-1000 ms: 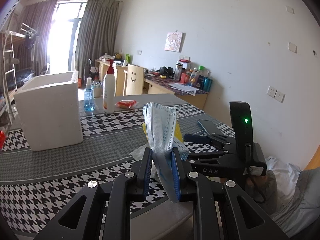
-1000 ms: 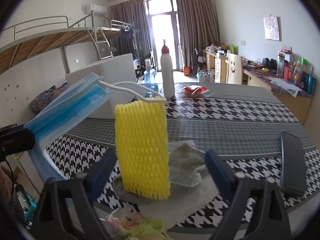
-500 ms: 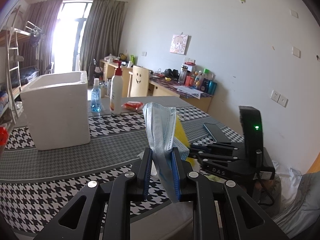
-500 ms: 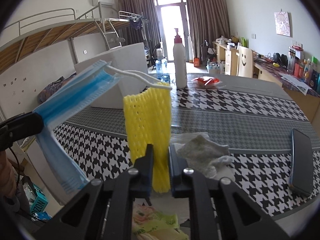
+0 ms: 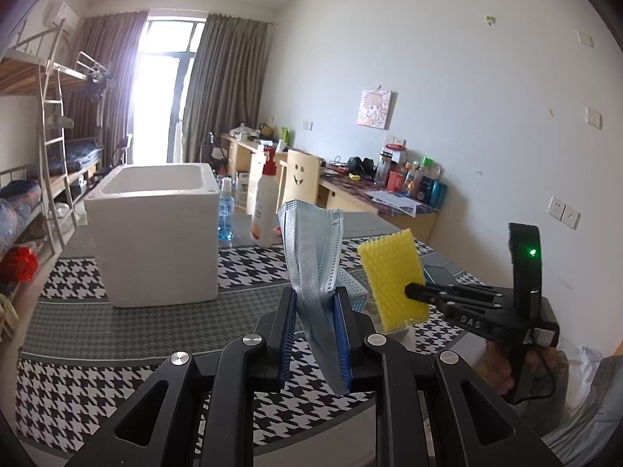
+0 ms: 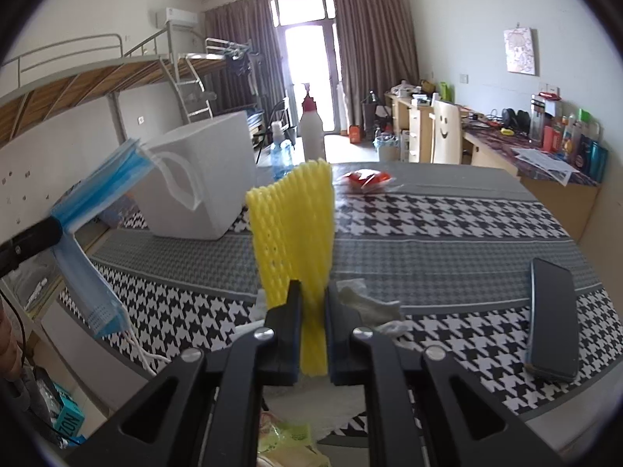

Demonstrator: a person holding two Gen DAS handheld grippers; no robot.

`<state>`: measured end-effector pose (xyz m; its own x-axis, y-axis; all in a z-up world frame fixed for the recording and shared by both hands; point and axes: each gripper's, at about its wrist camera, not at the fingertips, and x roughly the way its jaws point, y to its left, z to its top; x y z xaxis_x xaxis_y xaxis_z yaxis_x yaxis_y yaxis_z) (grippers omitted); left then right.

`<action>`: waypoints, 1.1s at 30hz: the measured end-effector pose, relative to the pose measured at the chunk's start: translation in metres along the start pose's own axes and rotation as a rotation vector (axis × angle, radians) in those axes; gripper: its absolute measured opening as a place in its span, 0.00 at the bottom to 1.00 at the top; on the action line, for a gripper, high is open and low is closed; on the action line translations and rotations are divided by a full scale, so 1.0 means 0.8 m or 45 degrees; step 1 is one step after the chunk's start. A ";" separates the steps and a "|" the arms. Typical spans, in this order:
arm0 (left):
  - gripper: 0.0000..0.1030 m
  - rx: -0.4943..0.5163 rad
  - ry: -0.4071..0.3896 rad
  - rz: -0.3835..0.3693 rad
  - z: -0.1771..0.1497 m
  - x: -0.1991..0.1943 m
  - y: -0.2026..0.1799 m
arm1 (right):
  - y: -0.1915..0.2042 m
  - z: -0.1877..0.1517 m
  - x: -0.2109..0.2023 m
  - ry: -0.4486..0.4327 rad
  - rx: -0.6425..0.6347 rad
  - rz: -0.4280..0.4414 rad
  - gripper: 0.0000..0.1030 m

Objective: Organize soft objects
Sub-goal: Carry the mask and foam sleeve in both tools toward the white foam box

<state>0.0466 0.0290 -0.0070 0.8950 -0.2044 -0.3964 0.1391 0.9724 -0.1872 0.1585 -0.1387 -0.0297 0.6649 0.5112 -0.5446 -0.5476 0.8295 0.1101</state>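
Houndstooth cloth in black, white and grey covers the table (image 6: 447,225), in a room with a bunk bed (image 6: 97,74) on one side and a cluttered desk (image 6: 545,171) along the wall. On the table stand a white foam box (image 5: 155,233), a small blue spray bottle (image 5: 226,214) and a white pump bottle (image 5: 265,210) just beside it, with a red packet (image 6: 364,179) farther back. A dark phone (image 6: 553,323) lies flat near the table's edge, and a crumpled white cloth (image 6: 366,303) sits just past the right gripper.

That right gripper (image 6: 313,334) pinches a yellow foam net (image 6: 296,229), held upright above the table. The left gripper (image 5: 315,323) pinches a folded blue face mask (image 5: 311,249), also off the table. "DAS" is printed on the right gripper's side.
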 end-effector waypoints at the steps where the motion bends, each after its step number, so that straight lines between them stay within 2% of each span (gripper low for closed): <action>1: 0.20 -0.001 -0.001 0.006 0.000 0.000 0.000 | 0.000 0.002 -0.002 -0.006 0.001 -0.004 0.13; 19: 0.20 0.011 -0.039 0.148 0.021 0.009 0.018 | 0.022 0.022 -0.024 -0.082 -0.027 0.006 0.13; 33: 0.20 0.031 -0.060 0.197 0.037 0.016 0.020 | 0.032 0.040 -0.019 -0.102 -0.061 0.030 0.13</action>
<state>0.0728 0.0454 0.0118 0.9253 -0.0472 -0.3762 0.0079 0.9944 -0.1055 0.1505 -0.1183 0.0078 0.6889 0.5485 -0.4738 -0.5860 0.8062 0.0813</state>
